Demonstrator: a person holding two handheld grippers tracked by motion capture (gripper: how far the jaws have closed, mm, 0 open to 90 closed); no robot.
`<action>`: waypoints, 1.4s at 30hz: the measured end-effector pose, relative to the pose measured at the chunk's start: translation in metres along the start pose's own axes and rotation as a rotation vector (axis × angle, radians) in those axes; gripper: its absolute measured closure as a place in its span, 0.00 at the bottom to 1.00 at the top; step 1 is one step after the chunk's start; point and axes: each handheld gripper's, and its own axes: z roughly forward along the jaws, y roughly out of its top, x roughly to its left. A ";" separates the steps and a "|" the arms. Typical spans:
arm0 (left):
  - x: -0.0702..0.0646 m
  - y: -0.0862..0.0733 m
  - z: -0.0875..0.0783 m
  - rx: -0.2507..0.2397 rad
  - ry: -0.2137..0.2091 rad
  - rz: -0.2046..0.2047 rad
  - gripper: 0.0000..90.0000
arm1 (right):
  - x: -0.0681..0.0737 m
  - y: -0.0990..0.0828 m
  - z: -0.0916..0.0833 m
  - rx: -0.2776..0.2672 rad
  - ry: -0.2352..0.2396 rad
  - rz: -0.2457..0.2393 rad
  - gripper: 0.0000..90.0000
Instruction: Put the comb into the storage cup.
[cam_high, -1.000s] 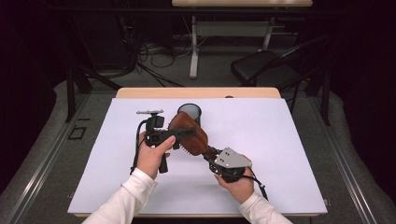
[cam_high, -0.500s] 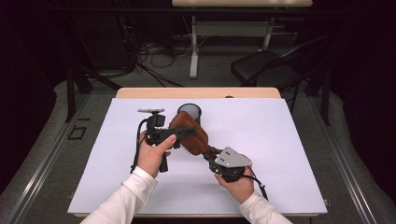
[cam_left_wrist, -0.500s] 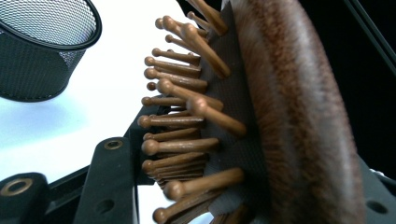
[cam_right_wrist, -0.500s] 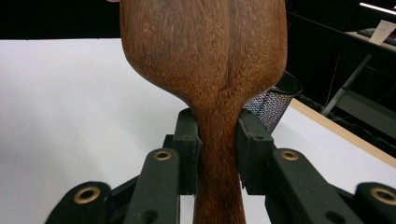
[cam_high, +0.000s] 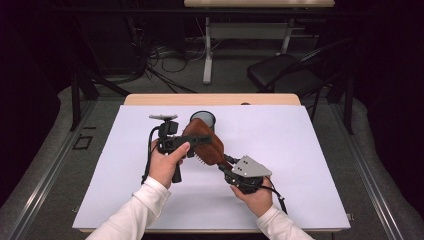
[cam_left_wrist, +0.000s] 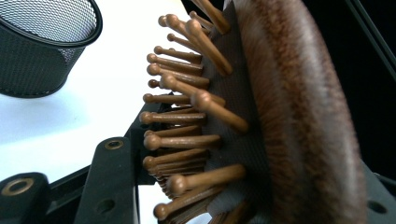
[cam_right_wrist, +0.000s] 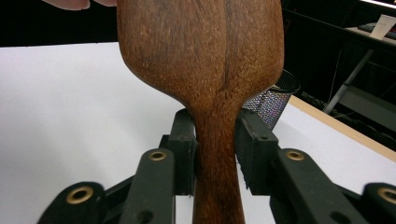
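A brown wooden hairbrush (cam_high: 209, 145) hangs above the white table, back side up, just in front of a black mesh cup (cam_high: 203, 118). My left gripper (cam_high: 198, 140) reaches in from the left and is shut across the brush head. In the left gripper view the wooden bristles (cam_left_wrist: 187, 116) press toward one jaw, while the other jaw lies behind the brush's back (cam_left_wrist: 299, 107). My right gripper (cam_right_wrist: 217, 140) is shut on the brush handle (cam_right_wrist: 217, 186), its pads tight on both sides. In the high view it sits at the lower right (cam_high: 226, 163).
A white sheet (cam_high: 310, 165) covers the table, with a wooden edge (cam_high: 270, 99) at the back. The mesh cup (cam_right_wrist: 271, 100) stands upright near that far edge. Beyond the table are a dark chair (cam_high: 285, 72) and floor cables (cam_high: 165, 55).
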 end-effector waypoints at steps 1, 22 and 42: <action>0.000 0.000 0.000 0.000 0.001 0.002 0.53 | 0.000 0.000 0.000 0.004 0.000 0.004 0.75; 0.008 0.007 -0.006 -0.041 0.025 -0.026 0.53 | -0.003 0.000 0.002 0.001 0.019 0.051 0.50; 0.012 0.020 -0.014 -0.092 0.054 -0.038 0.53 | -0.013 0.004 -0.003 -0.012 0.020 0.132 0.45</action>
